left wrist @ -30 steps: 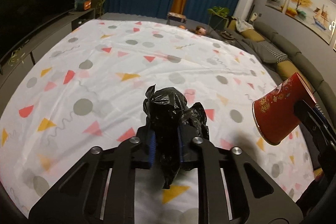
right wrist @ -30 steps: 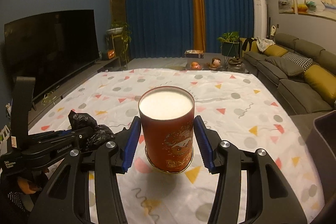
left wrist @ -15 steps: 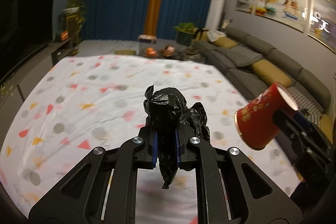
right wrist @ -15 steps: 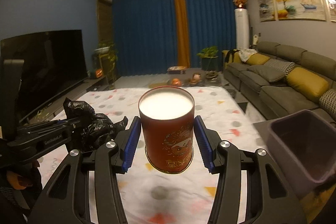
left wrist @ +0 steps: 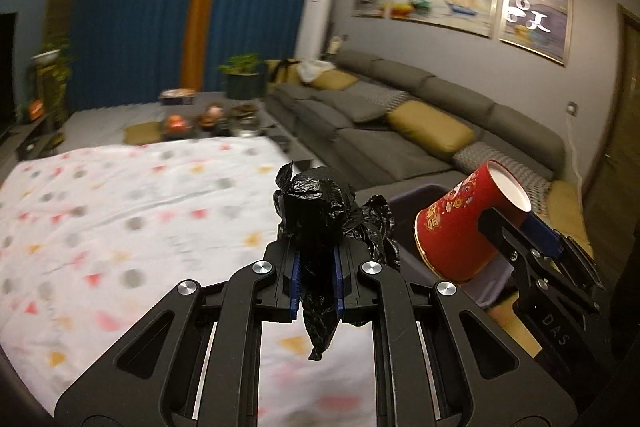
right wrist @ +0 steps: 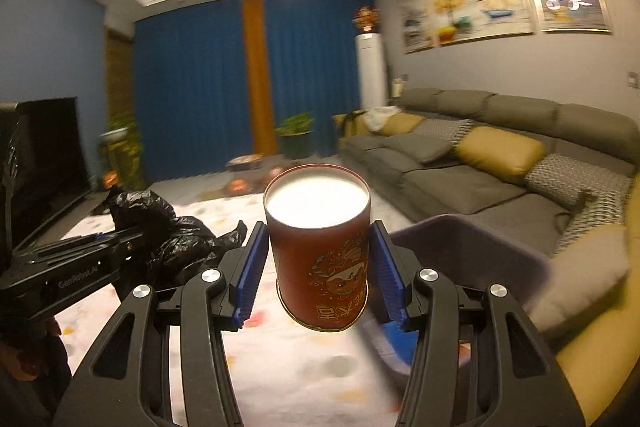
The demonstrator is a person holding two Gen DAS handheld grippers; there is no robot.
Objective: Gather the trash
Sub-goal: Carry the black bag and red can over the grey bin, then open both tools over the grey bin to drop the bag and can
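Both jaws are clenched on trash. Your left gripper [left wrist: 316, 283] pinches a crumpled black plastic bag [left wrist: 320, 215] between its blue pads, gripping it low on a gathered neck so the bulk bunches above the fingers and a loose tail hangs below. That grip keeps the soft film from slipping, though the trailing tail could, I judge, catch on a rim when you let go.

Your right gripper [right wrist: 318, 275] squeezes a red paper cup with gold print [right wrist: 320, 247] by its side walls. In the right wrist view its white mouth faces up and forward; the left wrist view shows it leaning, base toward the left gripper. Holding it across the body rather than by the rim looks the safer choice for thin paper, provided you do not crush it.

Just beyond and below the cup sits a dark purple plastic bin [right wrist: 480, 247], open side up, its near edge close under the right gripper; something blue lies at its bottom. You appear to be carrying both items toward it, with the cup nearer.

Further out lies the white cloth with coloured triangles and grey dots [left wrist: 120, 207], blurred. Behind it stand the grey sofa with mustard cushions [right wrist: 460, 163] and the blue curtains [right wrist: 192, 83].
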